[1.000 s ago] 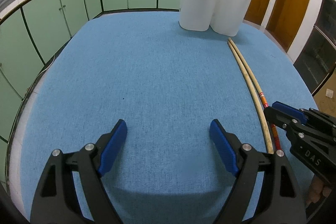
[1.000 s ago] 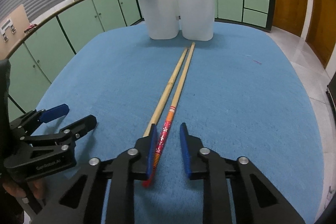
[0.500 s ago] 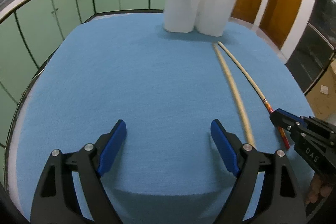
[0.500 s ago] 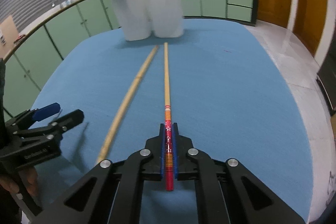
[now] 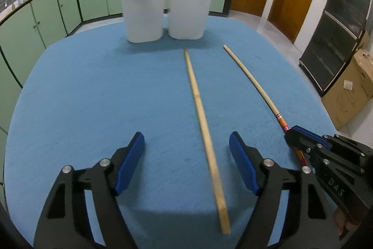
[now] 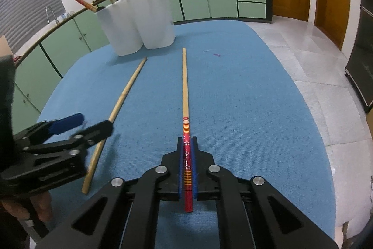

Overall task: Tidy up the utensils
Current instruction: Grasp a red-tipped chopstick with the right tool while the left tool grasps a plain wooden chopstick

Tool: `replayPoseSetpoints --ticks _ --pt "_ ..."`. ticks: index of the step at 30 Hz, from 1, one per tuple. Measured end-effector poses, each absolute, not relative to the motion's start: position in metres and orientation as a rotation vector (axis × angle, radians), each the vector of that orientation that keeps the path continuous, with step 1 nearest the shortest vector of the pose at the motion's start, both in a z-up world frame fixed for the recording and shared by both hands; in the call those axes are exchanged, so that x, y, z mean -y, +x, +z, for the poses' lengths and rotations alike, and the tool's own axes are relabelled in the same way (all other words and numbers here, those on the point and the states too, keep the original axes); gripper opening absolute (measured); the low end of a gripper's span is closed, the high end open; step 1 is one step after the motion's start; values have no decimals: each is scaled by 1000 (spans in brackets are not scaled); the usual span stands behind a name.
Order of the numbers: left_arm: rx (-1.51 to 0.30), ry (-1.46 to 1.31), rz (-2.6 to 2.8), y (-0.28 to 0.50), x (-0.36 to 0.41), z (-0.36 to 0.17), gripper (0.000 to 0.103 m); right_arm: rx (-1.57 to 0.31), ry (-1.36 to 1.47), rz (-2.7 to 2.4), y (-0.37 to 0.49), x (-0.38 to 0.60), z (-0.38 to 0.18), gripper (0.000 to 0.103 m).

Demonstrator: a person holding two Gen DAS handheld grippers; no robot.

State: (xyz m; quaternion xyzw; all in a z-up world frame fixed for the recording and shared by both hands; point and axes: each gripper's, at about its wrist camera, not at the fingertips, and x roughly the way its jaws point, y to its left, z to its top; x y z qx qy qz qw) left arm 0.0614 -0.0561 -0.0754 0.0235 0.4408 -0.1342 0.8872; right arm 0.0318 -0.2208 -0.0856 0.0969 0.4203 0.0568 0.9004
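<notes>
Chopsticks: my right gripper (image 6: 187, 169) jaws are clamped on the red-ended chopstick (image 6: 185, 95), probably lifted. Left gripper (image 5: 186, 163) jaws closing around the plain chopstick (image 5: 201, 116) on the counter (image 5: 93, 90), aligned for a lengthwise pinch.

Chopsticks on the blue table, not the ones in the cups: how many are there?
2. A plain chopstick lies on the blue table between the closing left gripper's jaws. A red-handled chopstick is clamped in the right gripper.
</notes>
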Motion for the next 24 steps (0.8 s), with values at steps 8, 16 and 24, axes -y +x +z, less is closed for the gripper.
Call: replayPoseSetpoints --ticks 8,16,24 --pt "-907 68 -232 64 52 -78 20 -870 215 134 32 224 -87 6" --pt "-906 70 -190 59 37 -77 6 -870 195 145 32 219 -86 6" --pt "-907 7 -97 63 7 -76 6 -876 159 179 40 203 -85 6"
